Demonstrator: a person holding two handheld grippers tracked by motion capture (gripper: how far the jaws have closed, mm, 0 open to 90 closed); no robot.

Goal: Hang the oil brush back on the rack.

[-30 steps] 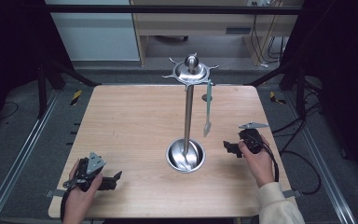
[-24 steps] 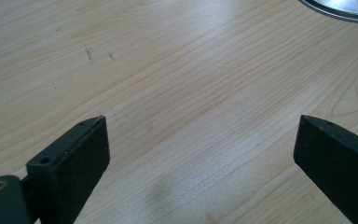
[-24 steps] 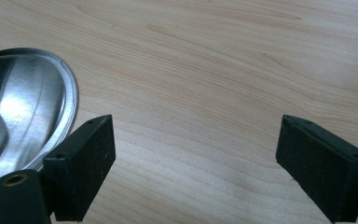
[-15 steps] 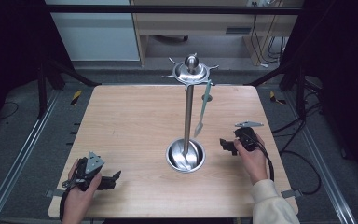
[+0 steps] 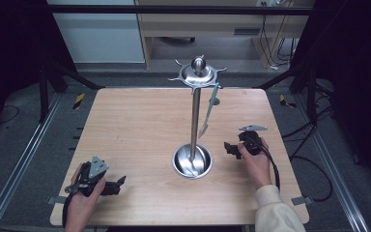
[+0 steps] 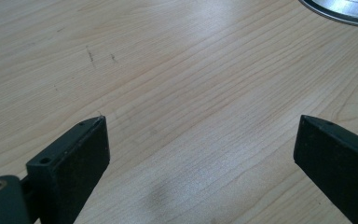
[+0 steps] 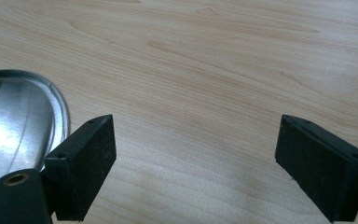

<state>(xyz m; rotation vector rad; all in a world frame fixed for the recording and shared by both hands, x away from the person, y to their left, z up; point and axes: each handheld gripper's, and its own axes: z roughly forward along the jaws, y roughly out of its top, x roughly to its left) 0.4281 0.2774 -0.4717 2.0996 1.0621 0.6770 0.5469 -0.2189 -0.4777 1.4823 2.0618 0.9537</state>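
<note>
Two grippers, both down at the near half of the table [image 5: 125,125], both empty. From my side the left gripper [image 5: 117,185] sits nearest, at the near-left corner, jaws spread wide over bare wood in the left gripper view. Right gripper [image 5: 228,147] is farther in, jaws also wide apart, pointing at the stand's round base [image 5: 192,162], just beside it but not touching. In the right gripper view I see the base rim [image 7: 51,98] close to its left jaw.

Thing in play, as I judge it: the utensil [image 5: 208,110] hanging from a hook on the stand's top disc [image 5: 198,76], tilted, its lower tip in the air well above the table and apart from the pole [image 5: 194,121].

Risks as I see them:
- It hangs from a single hook and hangs off-vertical; a grab low on it could lever it off the hook and drop it.
- Right jaw is close to the base; a sideways nudge could shift or tip the tall stand.
- Cable from the right gripper trails over the hand; could snag on a lift.

Versus a second ago: right gripper has moved slightly left, nearer the base. Utensil hung close to plumb then, now its lower end swings toward the pole. Left gripper unchanged.
</note>
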